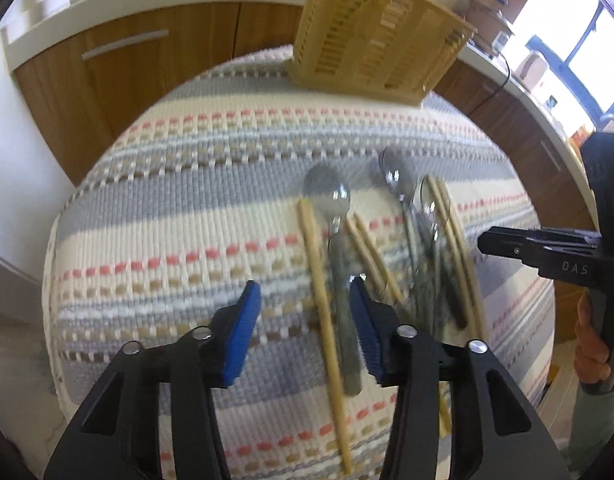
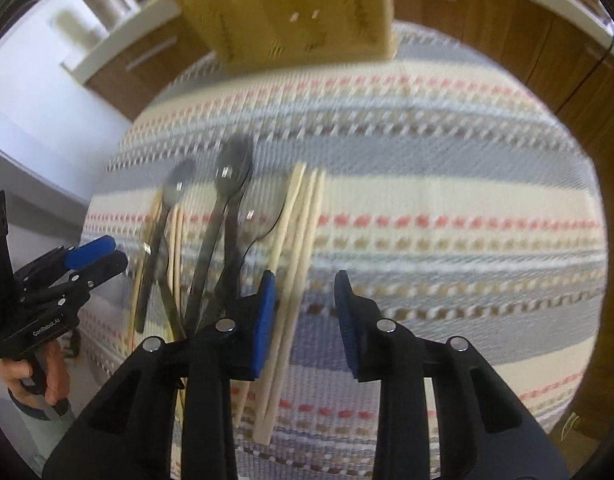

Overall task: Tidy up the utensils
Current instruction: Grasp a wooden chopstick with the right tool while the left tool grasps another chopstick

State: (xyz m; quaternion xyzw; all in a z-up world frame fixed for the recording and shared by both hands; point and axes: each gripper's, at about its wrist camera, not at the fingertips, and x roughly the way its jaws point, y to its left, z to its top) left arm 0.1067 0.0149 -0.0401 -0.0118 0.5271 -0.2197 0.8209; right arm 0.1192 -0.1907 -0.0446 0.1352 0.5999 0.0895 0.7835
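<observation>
Spoons (image 1: pixel 329 196) and chopsticks (image 1: pixel 323 300) in a loose row on the striped mat (image 1: pixel 167 220), long axes all running roughly away from the cameras toward the slatted basket (image 1: pixel 371 52) at the mat's far edge. Nothing in the basket from these utensils yet, as far as can be told.

Left claw (image 1: pixel 305 328) half open, empty, poised above the left end of the row: one chopstick and one spoon handle showing in the gap between the blue pads (image 1: pixel 243 328), not pinched, height above them unclear. Jaw line across the handles, so a straight drop likely enough.

Right claw (image 2: pixel 305 320) narrower, empty, at the right end of the row: pale chopstick bundle (image 2: pixel 295 264) just beside and partly under the left pad, mostly outside the gap. Probably needs a small sideways shift toward the bundle before closing.

Nearer hand per end: left for the leftmost pair, right for the bundle.
</observation>
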